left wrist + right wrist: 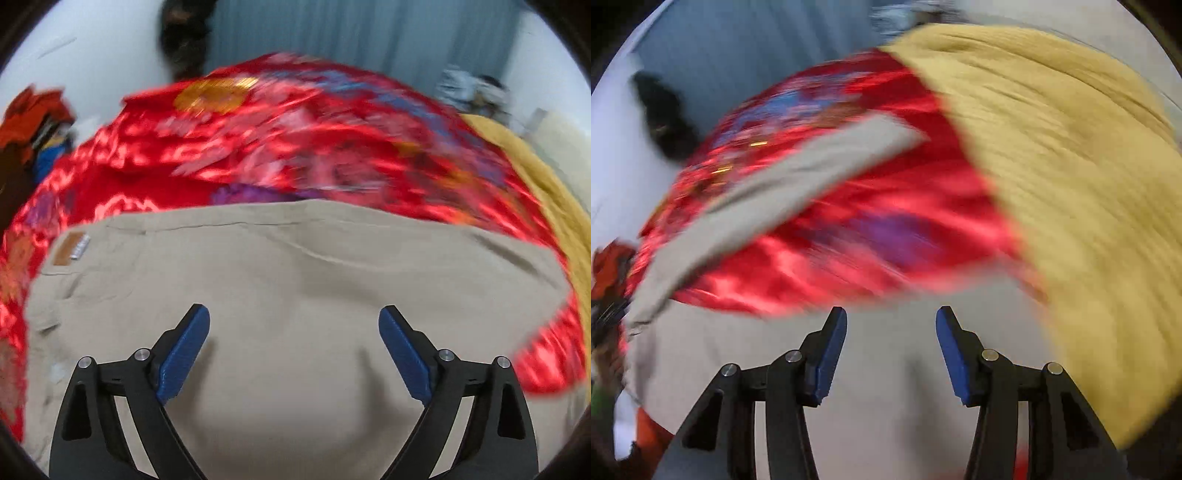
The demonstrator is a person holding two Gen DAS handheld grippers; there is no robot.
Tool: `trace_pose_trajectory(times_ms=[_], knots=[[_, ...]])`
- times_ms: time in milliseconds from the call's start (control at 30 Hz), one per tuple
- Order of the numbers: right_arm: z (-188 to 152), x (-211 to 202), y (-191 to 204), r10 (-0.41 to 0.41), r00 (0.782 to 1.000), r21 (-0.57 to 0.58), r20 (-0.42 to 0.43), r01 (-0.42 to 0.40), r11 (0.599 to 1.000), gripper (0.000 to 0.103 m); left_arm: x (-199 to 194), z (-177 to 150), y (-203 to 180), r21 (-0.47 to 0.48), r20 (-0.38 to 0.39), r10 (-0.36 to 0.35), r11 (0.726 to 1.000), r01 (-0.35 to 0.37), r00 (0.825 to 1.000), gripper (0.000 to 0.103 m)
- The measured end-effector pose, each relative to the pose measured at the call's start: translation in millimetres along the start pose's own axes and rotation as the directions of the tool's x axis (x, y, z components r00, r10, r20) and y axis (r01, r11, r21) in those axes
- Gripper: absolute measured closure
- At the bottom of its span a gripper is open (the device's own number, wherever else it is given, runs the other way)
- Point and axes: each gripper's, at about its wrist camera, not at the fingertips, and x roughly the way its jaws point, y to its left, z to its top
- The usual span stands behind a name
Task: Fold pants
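Our claws over the pants

Left claw [294, 317] gapes wide, right claw [891, 319] narrower — both empty above beige pants [295, 288] on the red bedspread [258, 147].

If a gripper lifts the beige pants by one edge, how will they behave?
The beige pants would likely droop, since they lie flat with soft creases. On the shiny red cover they may slide when pushed. They look light for their size.
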Motion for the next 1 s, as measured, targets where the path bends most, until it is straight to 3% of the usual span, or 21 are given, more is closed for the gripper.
trace_pose_trajectory(times_ms=[67, 133, 200, 300, 367, 467, 533, 600, 667, 700, 767, 833, 867, 900, 1000], knots=[[36.5, 37.4, 46.8, 0.104, 0.995, -0.042, -0.002, -0.104, 0.994, 0.052, 36.9, -2.2, 14.5, -0.038, -0.054, 0.048, 0.998, -0.050, 0.997, 0.011], [62.9, 78.1, 97.5, 0.175, 0.984, -0.091, -0.025, -0.177, 0.980, 0.052, 48.6, -18.6, 11.6, 0.039, 0.001, 0.072, 0.997, -0.072, 0.997, 0.008], [81.1, 124.5, 131.2, 0.206, 0.975, -0.121, -0.086, -0.216, 0.969, 0.052, 46.0, -25.1, 4.9, 0.076, 0.041, 0.102, 0.992, -0.105, 0.994, 0.007], [103.3, 181.0, 145.5, 0.182, 0.969, -0.173, -0.168, -0.210, 0.962, 0.052, 47.2, -25.7, 9.9, 0.061, 0.042, 0.076, 0.995, -0.079, 0.996, 0.006], [112.9, 205.8, 121.3, 0.092, 0.980, -0.212, -0.176, -0.129, 0.969, 0.053, 48.1, -24.9, 9.9, 0.065, 0.057, 0.075, 0.995, -0.078, 0.996, 0.005], [144.2, 215.7, 43.0, -0.073, 0.989, -0.116, -0.127, 0.059, 0.992, 0.054, 48.5, -27.4, 9.1, 0.067, 0.073, 0.076, 0.994, -0.081, 0.994, 0.004], [167.8, 205.6, -26.9, -0.227, 0.968, 0.025, -0.109, 0.231, 0.973, 0.053, 49.2, -27.0, 6.0, 0.065, 0.079, 0.075, 0.995, -0.080, 0.994, 0.004], [184.6, 189.4, -64.6, -0.316, 0.945, 0.088, -0.084, 0.323, 0.942, 0.052, 49.4, -26.9, 5.5, 0.064, 0.087, 0.073, 0.995, -0.079, 0.994, 0.003], [195.1, 181.0, -75.9, -0.301, 0.952, 0.084, -0.050, 0.304, 0.949, 0.050, 50.3, -26.6, 5.3, 0.063, 0.092, 0.071, 0.995, -0.077, 0.993, 0.003], [199.3, 182.0, -77.6, -0.247, 0.967, 0.070, -0.056, 0.251, 0.965, 0.047, 50.4, -26.9, 5.4, 0.063, 0.094, 0.070, 0.995, -0.076, 0.993, 0.003], [199.6, 193.0, -70.1, -0.192, 0.977, 0.026, -0.091, 0.195, 0.980, 0.048, 51.0, -27.3, 5.3, 0.063, 0.100, 0.069, 0.995, -0.076, 0.993, 0.002], [188.0, 202.0, -61.5, -0.208, 0.970, -0.039, -0.128, 0.204, 0.978, 0.060, 51.9, -27.5, 4.6, 0.063, 0.103, 0.071, 0.995, -0.078, 0.992, 0.002], [183.2, 203.7, -55.7, -0.242, 0.963, -0.064, -0.118, 0.236, 0.970, 0.092, 52.0, -27.5, 4.4, 0.064, 0.104, 0.072, 0.995, -0.079, 0.992, 0.002], [176.6, 197.1, -49.2, -0.270, 0.959, -0.084, -0.081, 0.264, 0.961, 0.101, 52.2, -27.4, 4.3, 0.064, 0.104, 0.072, 0.995, -0.079, 0.992, 0.002], [155.7, 148.1, -23.9, -0.241, 0.968, -0.163, 0.068, 0.249, 0.955, 0.101, 52.7, -27.1, 3.9, 0.065, 0.102, 0.075, 0.995, -0.082, 0.992, 0.002]])
